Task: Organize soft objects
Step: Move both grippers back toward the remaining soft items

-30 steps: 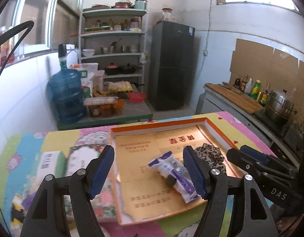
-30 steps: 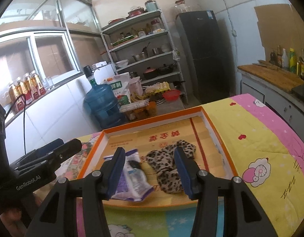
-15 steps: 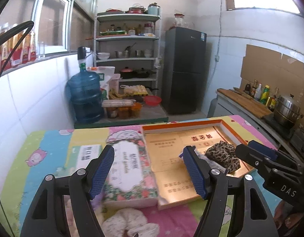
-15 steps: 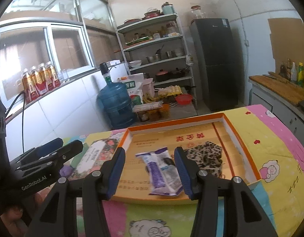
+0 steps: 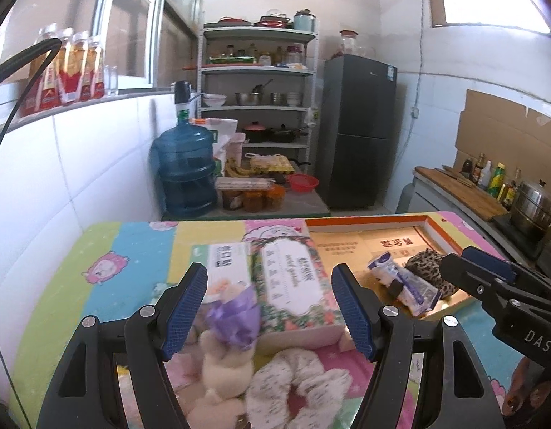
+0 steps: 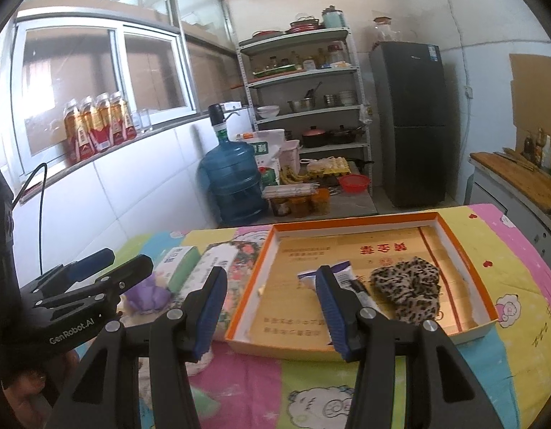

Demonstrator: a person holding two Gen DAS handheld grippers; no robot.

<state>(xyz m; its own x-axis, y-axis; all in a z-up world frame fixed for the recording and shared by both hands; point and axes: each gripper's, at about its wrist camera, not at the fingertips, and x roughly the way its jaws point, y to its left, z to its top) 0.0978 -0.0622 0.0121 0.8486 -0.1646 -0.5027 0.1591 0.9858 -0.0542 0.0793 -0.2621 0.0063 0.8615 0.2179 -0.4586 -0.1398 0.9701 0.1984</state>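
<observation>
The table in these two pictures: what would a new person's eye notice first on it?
Probably the orange-rimmed box on the bright cartoon tablecloth, with a leopard-print scrunchie and a purple-white packet lying inside it. Next, the soft things outside the box near the left gripper: a white scrunchie, a plush toy in purple and a floral tissue pack. Both that gripper and the right gripper are open and empty.

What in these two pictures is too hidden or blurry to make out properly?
- Cream plush toy with purple top: left wrist view, blurred, shape unclear.
- White ruffled scrunchie: left wrist view, blurred, partly cut off by the bottom edge.
- Blue-and-white plastic packet: right wrist view, partly behind a gripper finger.
</observation>
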